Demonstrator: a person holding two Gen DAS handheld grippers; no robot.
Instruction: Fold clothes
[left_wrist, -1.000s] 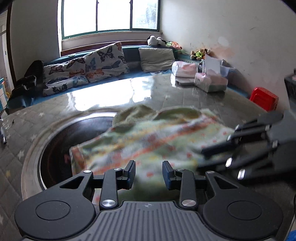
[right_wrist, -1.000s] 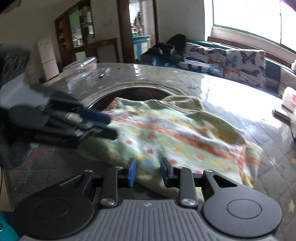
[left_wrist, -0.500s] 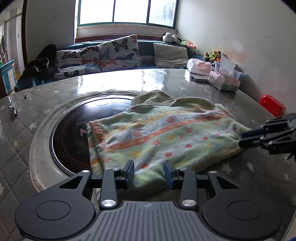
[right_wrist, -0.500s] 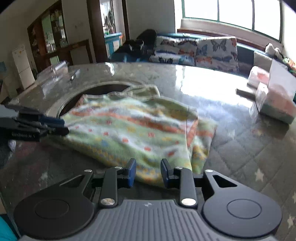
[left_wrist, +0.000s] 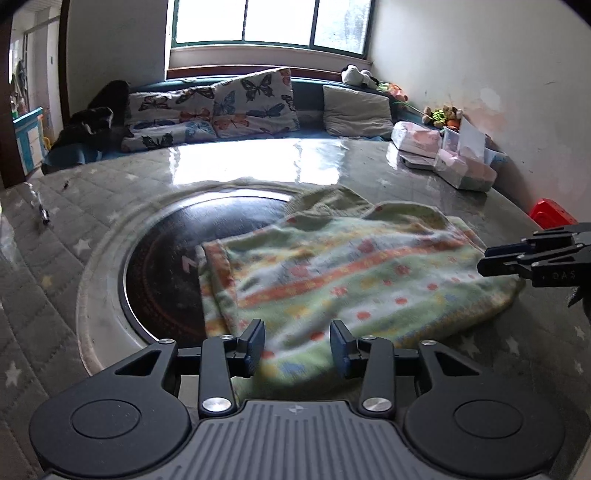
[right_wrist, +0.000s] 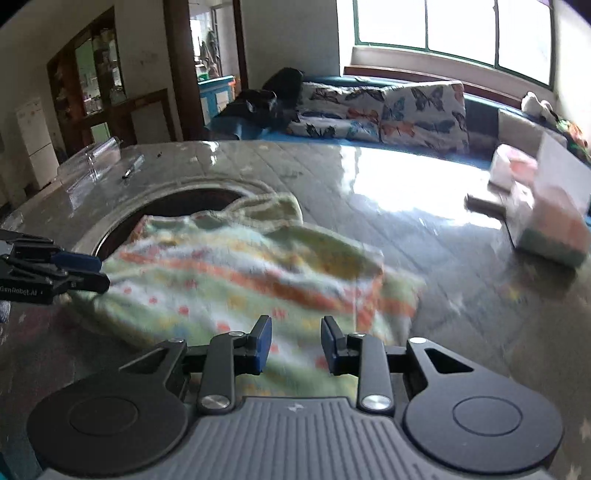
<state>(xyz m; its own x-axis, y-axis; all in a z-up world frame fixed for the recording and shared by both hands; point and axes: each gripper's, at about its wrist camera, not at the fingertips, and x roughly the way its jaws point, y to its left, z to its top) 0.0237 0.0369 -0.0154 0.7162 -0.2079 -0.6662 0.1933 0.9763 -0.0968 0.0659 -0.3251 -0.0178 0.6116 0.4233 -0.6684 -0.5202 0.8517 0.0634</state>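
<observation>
A green fleece garment (left_wrist: 354, 273) with orange stripes and coloured dots lies folded on the round table, partly over the dark inset disc (left_wrist: 170, 266). It also shows in the right wrist view (right_wrist: 236, 277). My left gripper (left_wrist: 297, 341) is open and empty, just above the garment's near edge. My right gripper (right_wrist: 295, 339) is open and empty, over the garment's other near edge. The right gripper also shows in the left wrist view (left_wrist: 532, 258) at the garment's right side. The left gripper shows in the right wrist view (right_wrist: 55, 273) at its left side.
The grey quilted table (left_wrist: 74, 206) has tissue packs and boxes (left_wrist: 461, 166) at its far right, seen too in the right wrist view (right_wrist: 546, 218). A clear plastic container (right_wrist: 92, 162) stands far left. A bench with butterfly cushions (left_wrist: 221, 107) runs behind. A red stool (left_wrist: 554, 216) stands by the wall.
Both grippers have drawn back from the garment and apart. The garment lies folded and has not changed shape since half a second ago.
</observation>
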